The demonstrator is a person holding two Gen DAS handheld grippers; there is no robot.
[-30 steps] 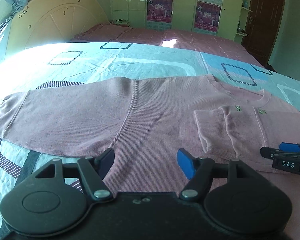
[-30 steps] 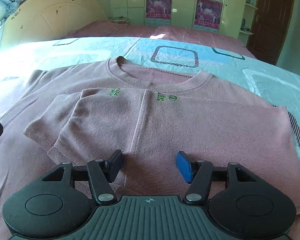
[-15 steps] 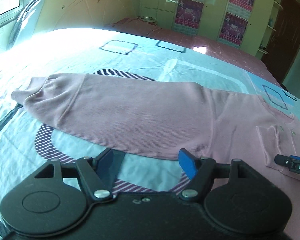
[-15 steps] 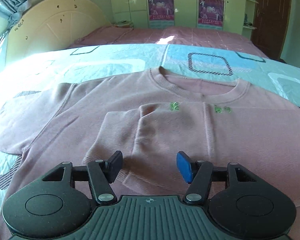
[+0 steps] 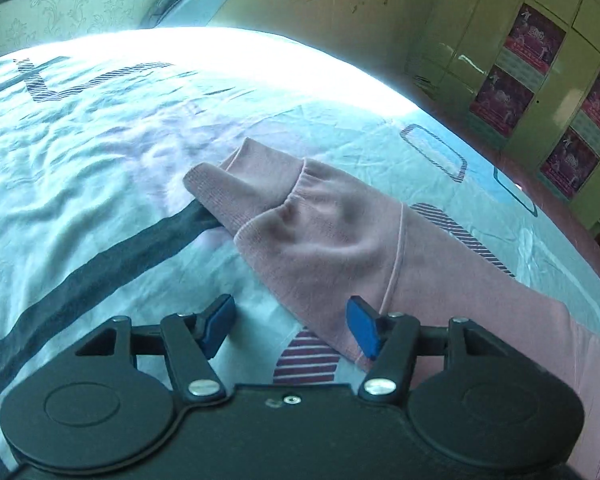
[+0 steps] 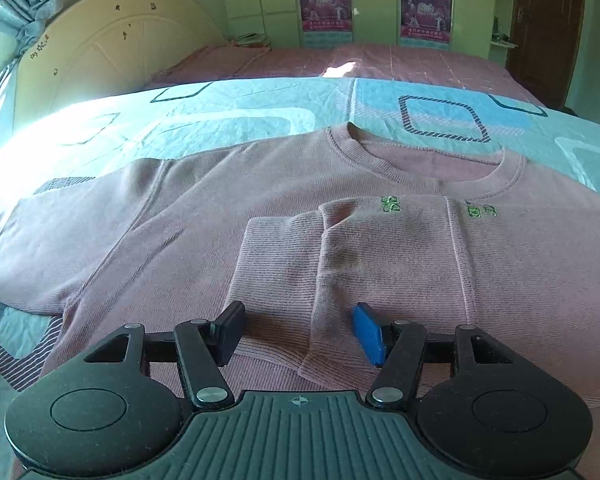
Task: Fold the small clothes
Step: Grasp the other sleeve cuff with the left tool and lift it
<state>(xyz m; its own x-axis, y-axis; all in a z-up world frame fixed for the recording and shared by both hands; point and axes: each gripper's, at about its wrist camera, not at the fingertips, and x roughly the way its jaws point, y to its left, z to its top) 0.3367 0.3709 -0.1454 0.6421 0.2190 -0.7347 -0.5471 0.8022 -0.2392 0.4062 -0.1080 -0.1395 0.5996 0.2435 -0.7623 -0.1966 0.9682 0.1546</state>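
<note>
The pink sweatshirt [image 6: 260,216] lies flat on the bedsheet [image 5: 100,152], one sleeve already folded across the chest. The left gripper [image 5: 290,326], jaws closing and empty, nears the outstretched sleeve [image 5: 320,224], probably to fold it. The right gripper [image 6: 300,332] hovers half-open, holding nothing.

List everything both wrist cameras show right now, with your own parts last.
sweater: one, pink, flat on the quilt, one sleeve folded across its chest
outstretched sleeve: one, pink, cuff on the quilt
quilt: one, light blue, patterned, under the sweater
headboard: one, cream, far left
wardrobe: one, green, back wall
posters: several, red-purple, on wardrobe doors
door: one, brown, far right
left gripper: jaws closing, not gripping
right gripper: jaws apart over the folded sleeve
</note>
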